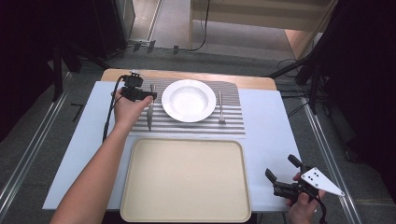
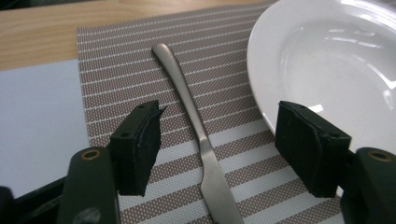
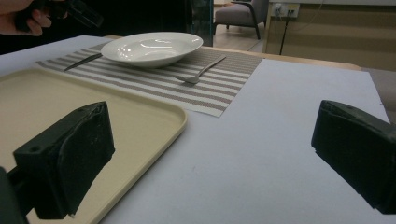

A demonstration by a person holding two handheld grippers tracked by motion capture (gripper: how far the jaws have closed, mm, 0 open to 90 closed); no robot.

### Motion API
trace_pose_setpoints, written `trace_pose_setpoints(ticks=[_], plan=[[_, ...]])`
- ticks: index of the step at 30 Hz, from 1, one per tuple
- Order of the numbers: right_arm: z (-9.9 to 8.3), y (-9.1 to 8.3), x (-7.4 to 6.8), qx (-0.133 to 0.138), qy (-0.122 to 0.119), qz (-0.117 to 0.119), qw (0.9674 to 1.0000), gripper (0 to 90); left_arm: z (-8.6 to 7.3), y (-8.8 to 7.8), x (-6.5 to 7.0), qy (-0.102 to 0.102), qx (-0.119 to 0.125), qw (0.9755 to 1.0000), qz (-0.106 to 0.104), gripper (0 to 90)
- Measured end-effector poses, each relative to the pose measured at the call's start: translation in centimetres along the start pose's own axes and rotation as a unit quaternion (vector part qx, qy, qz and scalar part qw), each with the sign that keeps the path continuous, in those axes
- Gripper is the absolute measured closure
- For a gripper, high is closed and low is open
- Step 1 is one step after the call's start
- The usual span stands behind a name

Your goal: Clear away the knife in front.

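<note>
The left gripper point(image 2: 217, 144) hovers over the knife point(image 2: 201, 135), which lies on the striped placemat point(image 2: 121, 70) near its left edge, just beside the white plate point(image 2: 327, 60). Its jaws straddle the knife handle without touching it. The right gripper point(image 3: 210, 158) waits wide open and empty near the table's point(image 3: 261, 140) front right corner, beside the tray point(image 3: 56, 102).
</note>
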State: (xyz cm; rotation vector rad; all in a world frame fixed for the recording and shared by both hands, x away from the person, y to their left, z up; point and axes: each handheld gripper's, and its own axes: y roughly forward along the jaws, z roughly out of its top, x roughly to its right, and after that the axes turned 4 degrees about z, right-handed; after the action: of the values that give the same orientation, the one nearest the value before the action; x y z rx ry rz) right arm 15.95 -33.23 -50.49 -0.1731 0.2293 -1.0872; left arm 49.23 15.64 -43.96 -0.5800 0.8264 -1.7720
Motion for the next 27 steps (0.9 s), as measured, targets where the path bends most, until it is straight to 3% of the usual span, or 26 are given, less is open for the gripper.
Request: trace_pose_setpoints(ticks=[1, 4, 9, 14, 15, 16, 18, 25, 27], plan=[[0.0, 0.0, 0.0, 0.0, 0.0, 0.0, 1.0, 0.0, 0.2, 0.3, 0.2, 0.007, -0.011, 0.9994, 0.032, 41.9], [0.0, 0.0, 0.1, -0.001, 0.0, 0.0, 1.0, 0.0, 0.7, 0.9, 0.0, 0.01, -0.027, 0.999, 0.034, 43.6], [-0.1, 0.1, 0.2, -0.002, 0.002, 0.001, 1.0, 0.0, 1.2, 1.3, -0.5, -0.007, -0.035, 0.9993, 0.009, 51.6], [-0.1, 0.1, 0.2, -0.003, 0.002, 0.001, 1.0, 0.0, 1.4, 2.1, -0.3, -0.001, -0.063, 0.998, 0.004, 58.5], [-0.1, 0.1, 0.2, -0.003, 0.002, 0.0, 1.0, 0.0, 1.4, 2.6, -0.2, 0.001, -0.086, 0.9962, 0.014, 58.5], [-0.1, 0.1, 0.2, -0.003, 0.002, 0.0, 1.0, 0.0, 1.4, 2.6, -0.2, 0.001, -0.086, 0.9962, 0.014, 58.5], [-0.1, 0.1, 0.2, -0.002, 0.004, -0.001, 1.0, 0.0, 1.6, 3.3, -0.2, -0.004, -0.111, 0.9939, 0.001, 60.0], [-0.2, 0.1, 0.4, -0.003, 0.006, 0.0, 1.0, 0.0, 2.1, 4.5, 0.7, -0.002, -0.14, 0.9901, 0.013, 68.5], [-0.2, 0.2, 0.4, -0.004, 0.006, 0.0, 1.0, 0.0, 2.1, 4.8, 1.0, 0.009, -0.15, 0.9882, 0.032, 69.3]])
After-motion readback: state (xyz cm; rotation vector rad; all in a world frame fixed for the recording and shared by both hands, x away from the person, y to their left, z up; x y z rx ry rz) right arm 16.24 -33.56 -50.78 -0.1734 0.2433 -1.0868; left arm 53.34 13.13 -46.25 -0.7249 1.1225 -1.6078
